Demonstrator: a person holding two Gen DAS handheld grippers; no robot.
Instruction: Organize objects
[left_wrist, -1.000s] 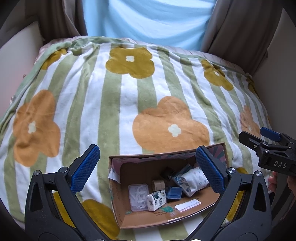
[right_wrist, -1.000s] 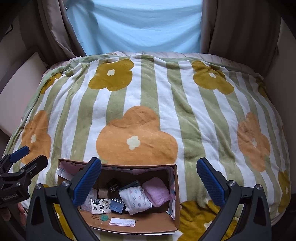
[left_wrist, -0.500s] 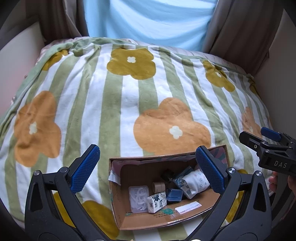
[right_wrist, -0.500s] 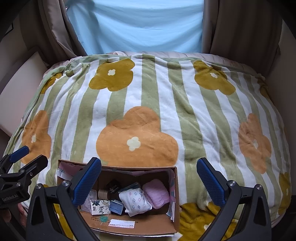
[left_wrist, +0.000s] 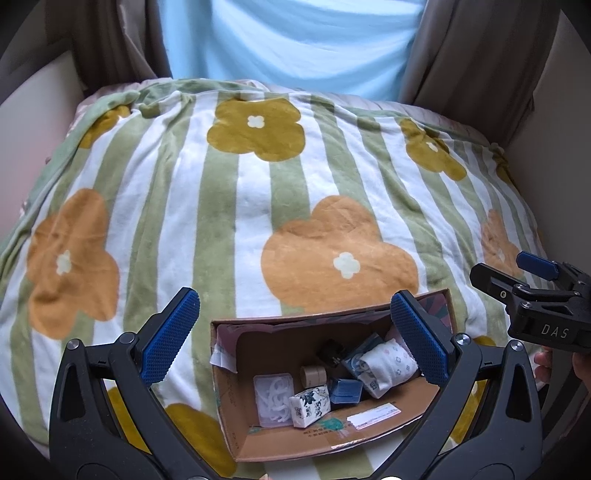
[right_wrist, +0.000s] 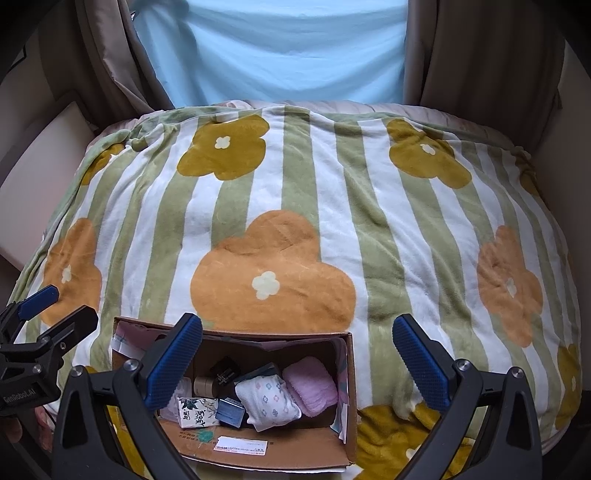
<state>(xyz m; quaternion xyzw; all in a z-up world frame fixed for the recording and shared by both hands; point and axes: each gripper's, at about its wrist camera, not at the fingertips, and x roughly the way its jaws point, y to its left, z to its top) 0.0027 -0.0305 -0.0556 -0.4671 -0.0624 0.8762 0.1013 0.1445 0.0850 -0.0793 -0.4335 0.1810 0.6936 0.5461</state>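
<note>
1. Fleece blanket (left_wrist: 236, 206), striped green and white with big orange and mustard flowers, covers the whole bed; every place below is given from the cardboard box
2. Cardboard box (left_wrist: 258, 435) sits open-topped on the blanket's near edge, its long axis running left to right across both views, its opening facing up; a white printed label (right_wrist: 242, 448) lies on its floor by the near wall
3. Left gripper (left_wrist: 295, 339) hangs above the box with jaws spread wide and nothing between them, its blue pads (left_wrist: 168, 336) straddling the box's left half; the left pad is over the blanket just outside the box's left wall
4. Right gripper (right_wrist: 295, 365) also gapes wide and empty, its left pad over the box's left part, the other over blanket to the box's right
5. Pink folded cloth (right_wrist: 312, 384) fills the box's right end, touching a white flowered pouch (right_wrist: 267, 404) lying tilted just left of it
6. Toward the box's left lie a clear packet of white pieces (left_wrist: 274, 400), a blue-and-white patterned packet (left_wrist: 309, 406), a small blue case (left_wrist: 345, 391), a brown tape roll (left_wrist: 313, 374) and a black item (left_wrist: 330, 352), packed close together
7. Nothing lies on the blanket beyond the box's far wall
</note>
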